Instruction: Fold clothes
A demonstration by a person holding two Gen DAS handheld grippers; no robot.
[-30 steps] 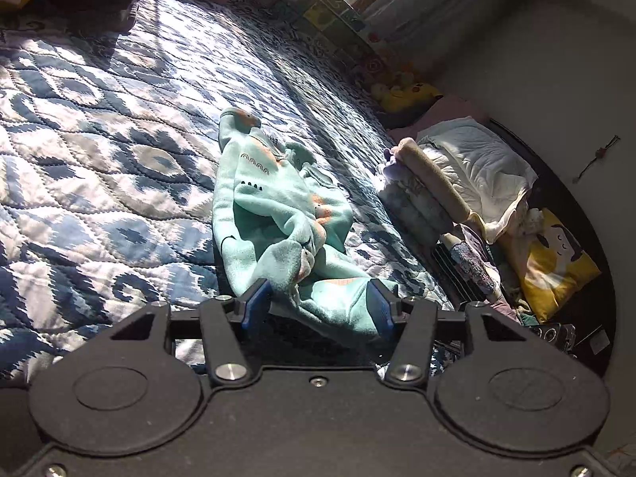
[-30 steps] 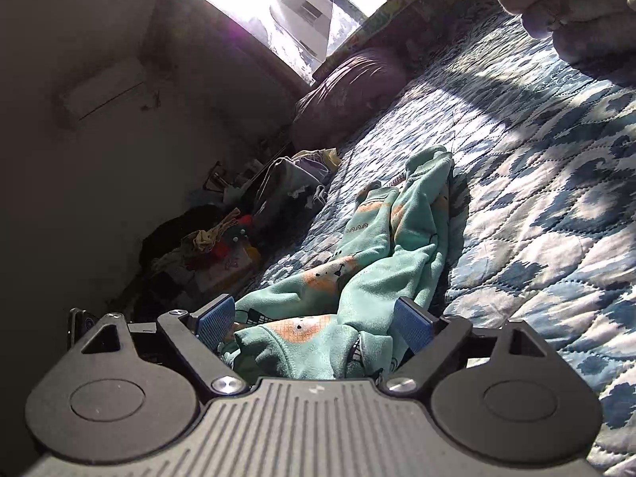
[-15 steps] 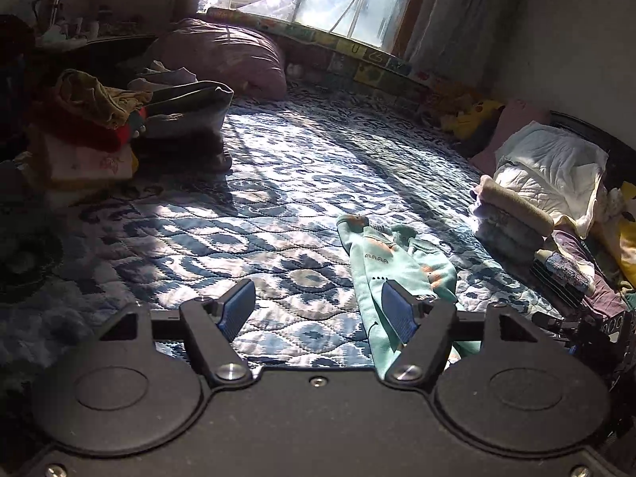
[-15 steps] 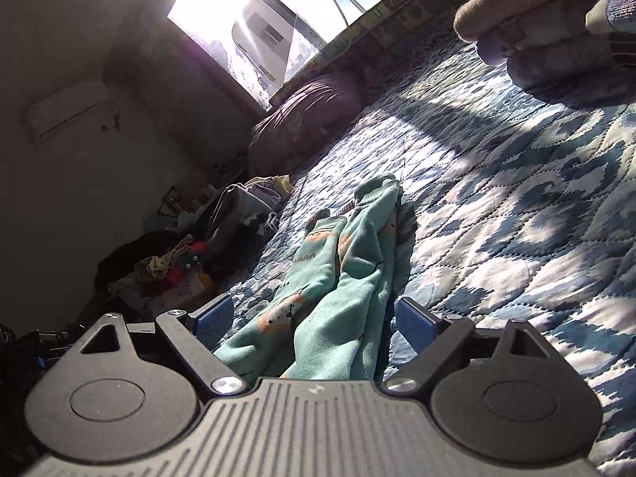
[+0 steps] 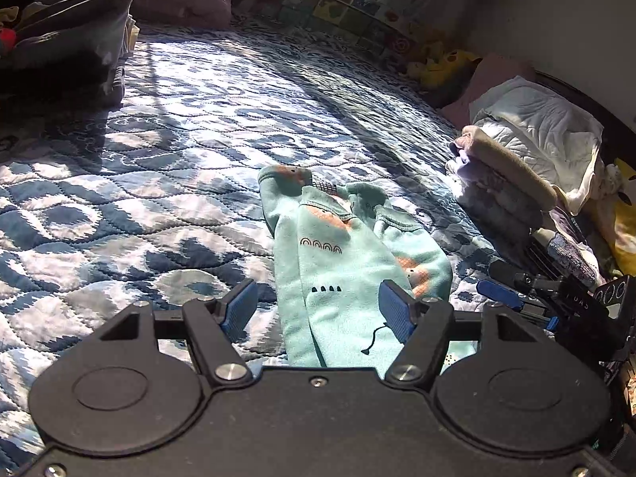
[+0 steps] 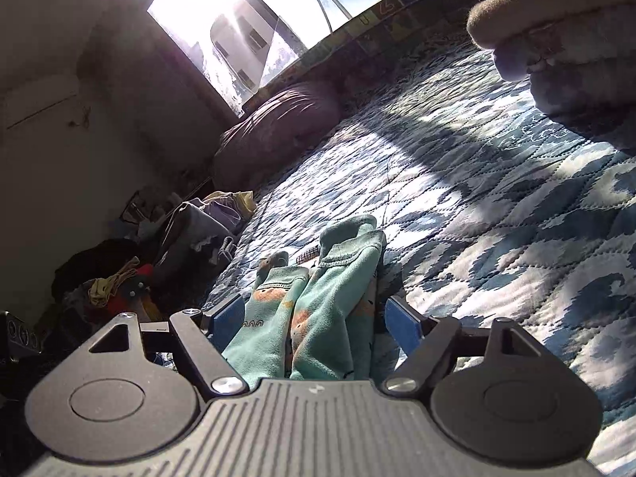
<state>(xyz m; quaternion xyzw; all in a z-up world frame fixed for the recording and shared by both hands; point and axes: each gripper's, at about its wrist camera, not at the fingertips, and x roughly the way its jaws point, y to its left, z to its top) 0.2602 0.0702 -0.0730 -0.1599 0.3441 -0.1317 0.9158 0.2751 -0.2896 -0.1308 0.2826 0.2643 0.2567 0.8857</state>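
A mint-green garment (image 5: 349, 262) (printed with orange patches and small black marks) lies on the blue patterned quilt (image 5: 159, 167), stretched long and narrow, its long axis running straight away from both tongs toward the window (image 6: 254, 28). The near end sits between the blue pads of the left tongs (image 5: 320, 310), whose fingers stand wide apart and grip nothing. The right tongs (image 6: 312, 320) are likewise spread, the cloth passing between them without being pinched. A stack of folded clothes (image 5: 505, 183) rests to the right of the left tongs.
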